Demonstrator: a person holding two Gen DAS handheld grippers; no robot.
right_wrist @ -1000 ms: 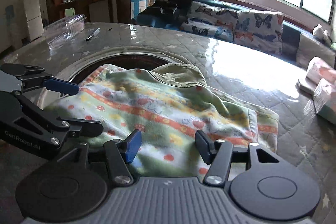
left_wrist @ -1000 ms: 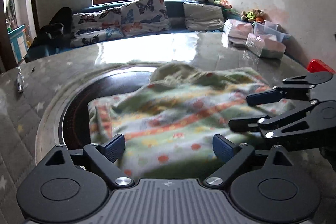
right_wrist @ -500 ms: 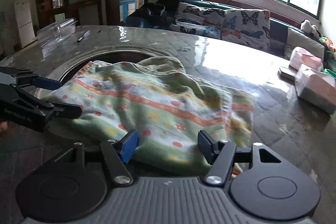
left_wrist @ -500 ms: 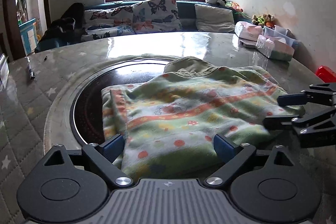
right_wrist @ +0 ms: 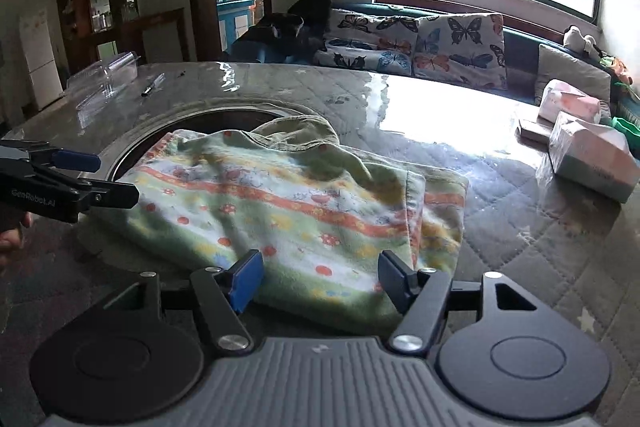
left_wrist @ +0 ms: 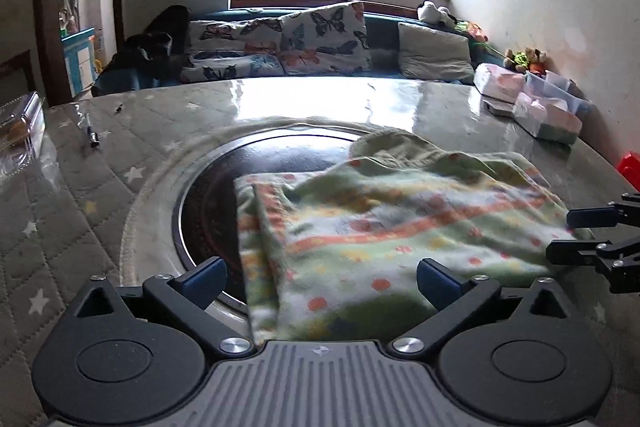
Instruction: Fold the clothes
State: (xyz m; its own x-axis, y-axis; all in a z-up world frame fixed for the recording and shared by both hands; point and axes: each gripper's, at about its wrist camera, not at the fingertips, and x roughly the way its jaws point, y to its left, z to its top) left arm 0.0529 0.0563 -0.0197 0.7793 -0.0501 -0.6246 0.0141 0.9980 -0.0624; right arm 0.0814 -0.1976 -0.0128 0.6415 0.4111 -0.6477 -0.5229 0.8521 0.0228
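A: Where does your fold stand?

B: Judging by the layers, a fold is just laid. The patterned fleece garment [right_wrist: 280,211] lies doubled on the round table [left_wrist: 280,99], partly over the dark inset disc [left_wrist: 208,195]. Your left gripper [left_wrist: 320,279] has jaws opening wide, nothing pinched; your right gripper [right_wrist: 316,275] stands partly open, cloth between the pads but unpressed.

A: Next?

B: Likely pick two fresh edges and fold again; the fleece looks limp, so grip deep.

A: Surroundings?

B: Quilted cover under glossy film; tissue packs [right_wrist: 588,155] far right, pen [right_wrist: 152,85] far left, butterfly cushions [left_wrist: 320,39] beneath the window.
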